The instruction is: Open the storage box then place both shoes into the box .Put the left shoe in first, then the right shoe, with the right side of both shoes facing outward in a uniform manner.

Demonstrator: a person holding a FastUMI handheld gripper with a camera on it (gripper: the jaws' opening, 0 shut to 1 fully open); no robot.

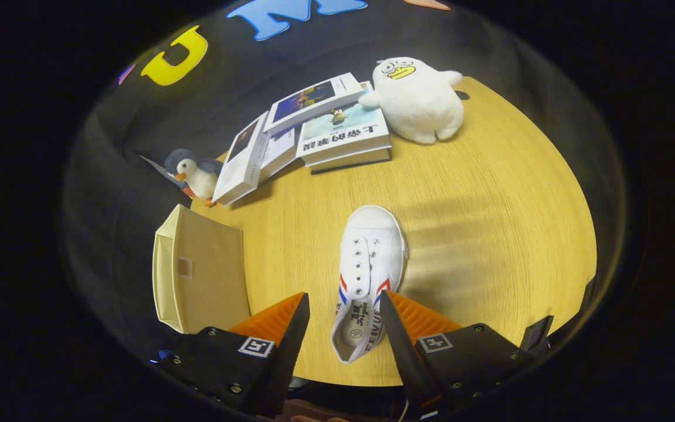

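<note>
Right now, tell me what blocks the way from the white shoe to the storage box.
Nothing visible does. The white shoe lies heel-first between the open tongs, untouched as far as I can tell; bare wooden table separates it from the beige storage box beside the left finger.

Wooden table (490, 223), white plush duck (416, 99) at far right, books (326, 126) fanned out just left of it, small penguin toy (194, 173) further left
</note>
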